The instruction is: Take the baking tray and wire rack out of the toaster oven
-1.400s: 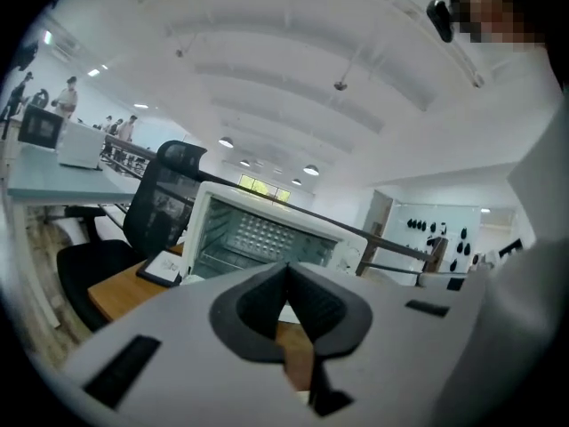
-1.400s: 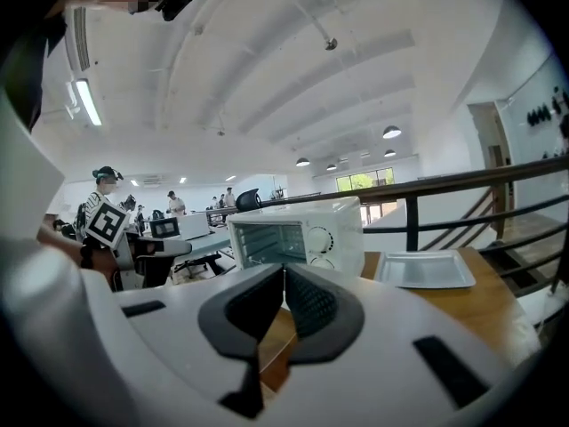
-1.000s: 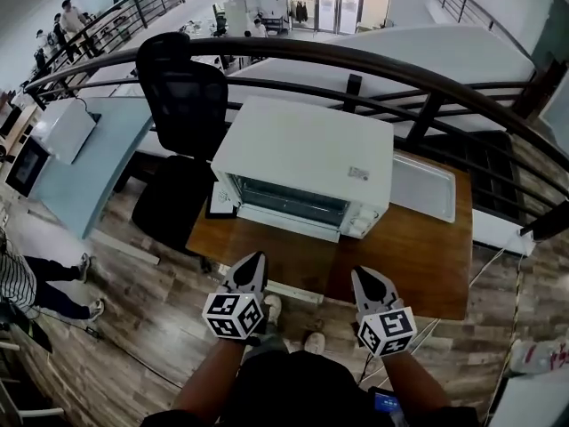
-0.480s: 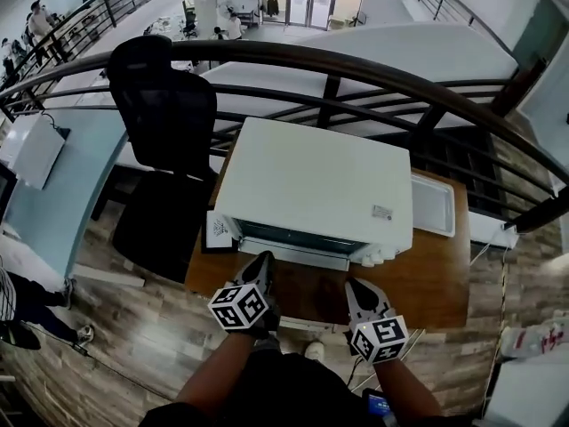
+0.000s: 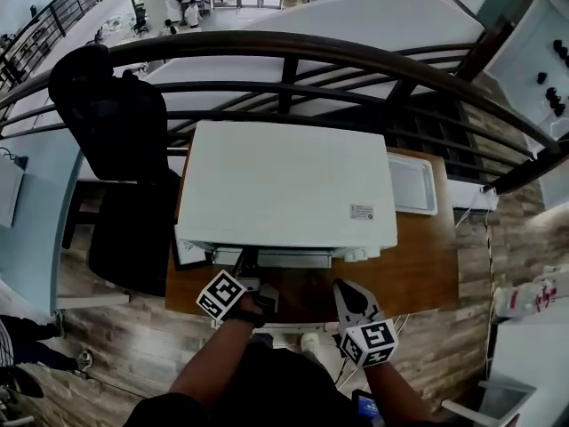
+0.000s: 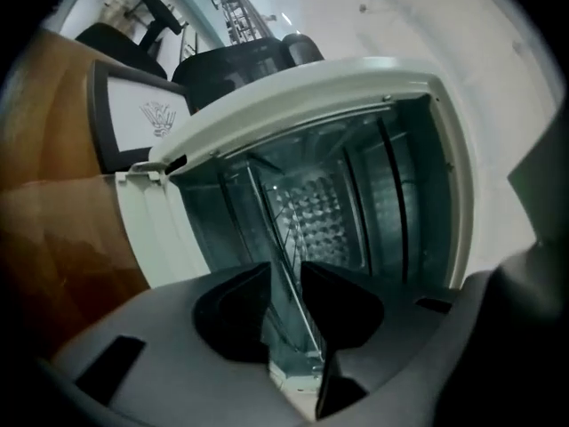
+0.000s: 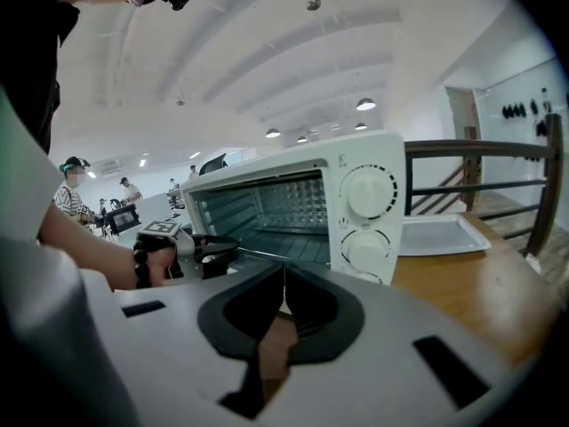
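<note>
The right gripper (image 7: 283, 278) is nearest the person, over the front edge of the brown wooden surface (image 5: 418, 256). Its jaws are pressed together with nothing between them.

The left gripper (image 6: 284, 272) is a little further in, rolled onto its side at the mouth of the white box-shaped toaster oven (image 5: 284, 185). Its jaws have just been opening and now stand a little apart. The front edge of the thin metal wire rack (image 6: 271, 229) runs through the gap, with neither pad pressing on it.

The oven's door (image 5: 284, 258) is folded down, and the rack sits inside the open cavity in front of the dimpled back wall. Two round white knobs (image 7: 372, 192) sit one above the other on the front panel, at the right.

A flat, silvery rectangular baking tray (image 5: 413, 183) lies on the surface just beside the oven's right side (outside the oven, not in it). A small dark-framed card (image 5: 188, 252) stands at the oven's left front corner.

To the left of the surface stands a black high-backed office chair (image 5: 116, 123). A dark curved railing (image 5: 293, 47) runs behind the surface. Far beyond it, on a lower floor, people (image 5: 191, 12) stand among desks.
</note>
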Available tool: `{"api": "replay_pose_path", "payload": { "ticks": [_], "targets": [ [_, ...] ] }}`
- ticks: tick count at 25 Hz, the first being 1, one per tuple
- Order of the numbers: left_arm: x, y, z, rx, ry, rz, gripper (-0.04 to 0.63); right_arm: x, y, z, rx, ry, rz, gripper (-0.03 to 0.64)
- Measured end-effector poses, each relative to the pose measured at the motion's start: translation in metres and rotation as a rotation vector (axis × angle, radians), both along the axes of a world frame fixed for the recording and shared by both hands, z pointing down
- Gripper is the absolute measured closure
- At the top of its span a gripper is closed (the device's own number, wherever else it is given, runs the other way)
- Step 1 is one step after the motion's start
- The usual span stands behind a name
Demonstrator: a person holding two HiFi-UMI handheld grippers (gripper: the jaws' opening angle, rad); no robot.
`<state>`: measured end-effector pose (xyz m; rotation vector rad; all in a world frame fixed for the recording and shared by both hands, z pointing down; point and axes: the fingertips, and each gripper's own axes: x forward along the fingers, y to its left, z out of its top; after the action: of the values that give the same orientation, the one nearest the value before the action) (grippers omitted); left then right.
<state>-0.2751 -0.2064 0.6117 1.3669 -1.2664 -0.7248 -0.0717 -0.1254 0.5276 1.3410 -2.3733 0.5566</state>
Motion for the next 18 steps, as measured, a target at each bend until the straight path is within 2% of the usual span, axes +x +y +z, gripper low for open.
{"api": "replay_pose_path", "payload": {
  "ticks": [3, 7, 18],
  "targets": [
    [-0.004, -0.012, 0.006, -0.006, 0.044, -0.027, 0.489, 0.012, 0.002, 0.005, -0.024, 0.006, 0.037, 0.613],
    [-0.003, -0.026, 0.009, -0.004, 0.037, -0.004, 0.523, 0.015, 0.006, 0.005, -0.022, 0.046, 0.030, 0.613],
    [-0.001, -0.043, 0.007, 0.040, 0.094, -0.011, 0.581, 0.023, 0.009, 0.005, -0.034, 0.063, 0.041, 0.614]
  ]
}}
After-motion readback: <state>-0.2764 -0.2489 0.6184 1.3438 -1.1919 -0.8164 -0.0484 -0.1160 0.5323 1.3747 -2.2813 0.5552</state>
